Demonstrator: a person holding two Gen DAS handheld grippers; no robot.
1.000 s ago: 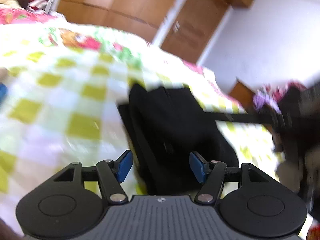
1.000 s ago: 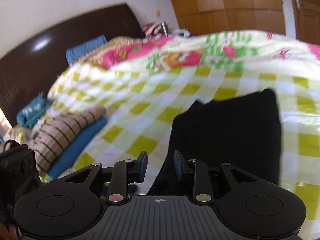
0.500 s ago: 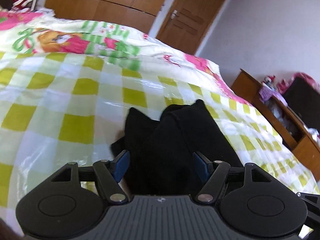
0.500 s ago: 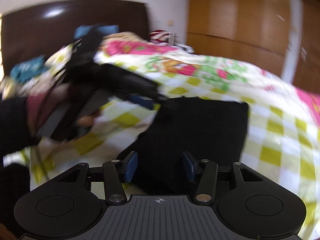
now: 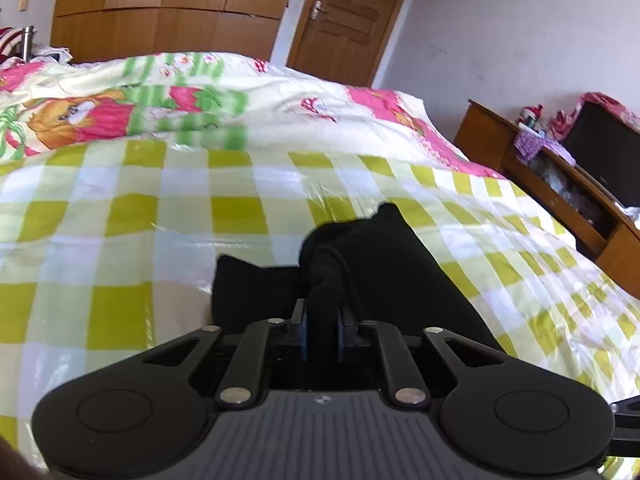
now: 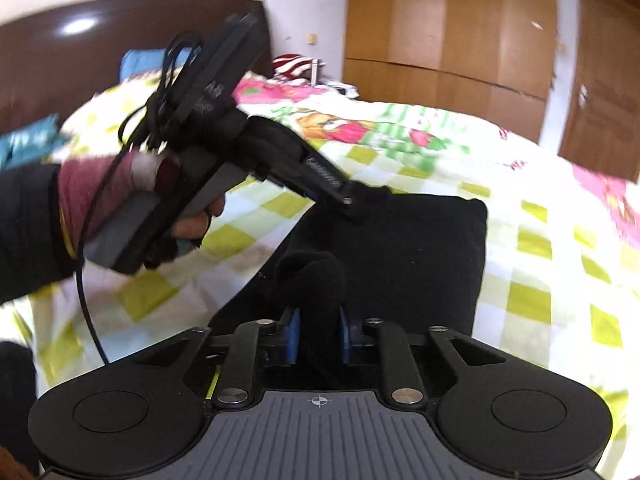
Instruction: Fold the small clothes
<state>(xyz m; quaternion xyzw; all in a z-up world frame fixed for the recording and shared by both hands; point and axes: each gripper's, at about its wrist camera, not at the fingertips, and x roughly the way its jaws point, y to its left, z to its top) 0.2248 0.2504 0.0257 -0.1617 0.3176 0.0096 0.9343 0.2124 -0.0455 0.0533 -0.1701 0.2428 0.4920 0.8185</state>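
Note:
A black garment (image 5: 384, 264) lies on the green-and-white checked sheet (image 5: 120, 216) of a bed. My left gripper (image 5: 322, 322) is shut on a raised fold at the garment's near edge, which bulges up between the blue pads (image 5: 304, 334). In the right wrist view the same garment (image 6: 420, 248) spreads ahead. My right gripper (image 6: 319, 334) has its jaws closing, with a bunched ridge of black cloth pressed between the pads. The left gripper (image 6: 352, 206), held by a hand (image 6: 196, 220), pinches the garment's far left corner.
A flowered quilt (image 5: 160, 104) lies across the far side of the bed. Behind it stand a wooden wardrobe (image 5: 168, 4) and a door (image 5: 340, 20). A low wooden cabinet (image 5: 560, 184) runs along the right. A dark headboard (image 6: 60, 52) is at the left.
Both grippers went from open over the garment to closed on bunched black cloth. The left gripper has moved across to the garment's corner, and the cloth there has lifted.

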